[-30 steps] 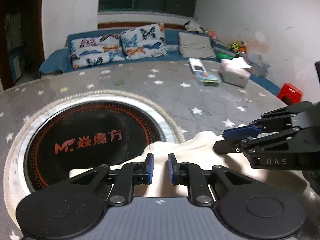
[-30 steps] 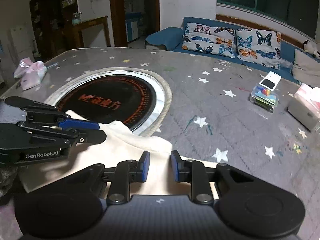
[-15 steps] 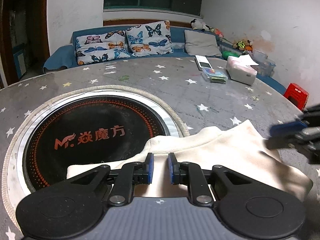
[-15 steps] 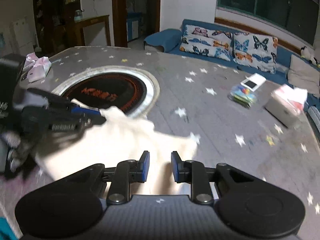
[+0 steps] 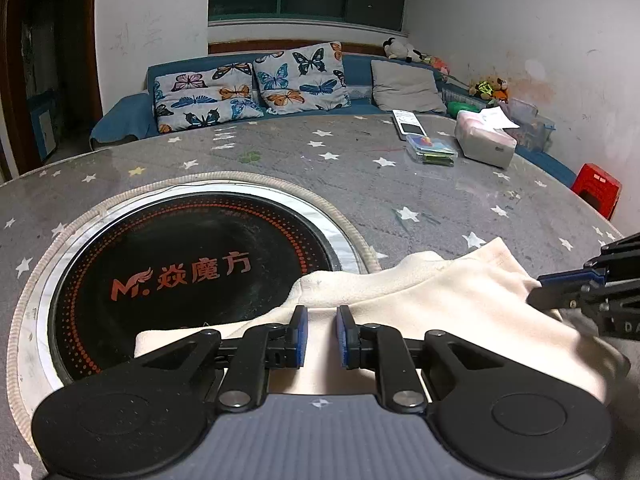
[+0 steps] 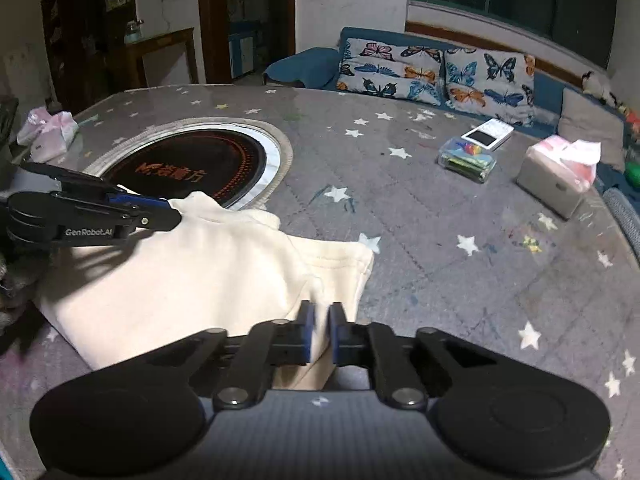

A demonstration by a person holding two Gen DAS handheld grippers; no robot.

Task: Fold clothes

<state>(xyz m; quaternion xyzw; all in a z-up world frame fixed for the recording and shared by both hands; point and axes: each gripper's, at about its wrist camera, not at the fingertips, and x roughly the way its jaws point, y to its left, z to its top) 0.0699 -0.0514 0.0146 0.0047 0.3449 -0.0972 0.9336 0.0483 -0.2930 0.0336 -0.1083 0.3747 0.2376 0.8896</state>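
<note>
While the left tool [image 5: 322,334] stands slightly agape over the cloth [image 6: 192,280], gripping nothing certain, the right tool [image 6: 320,330] pinches its lower-centre edge, ready to fold.

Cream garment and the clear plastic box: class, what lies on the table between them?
Nothing: in the right wrist view only bare star-printed table cover separates the cream garment from the clear plastic box.
</note>
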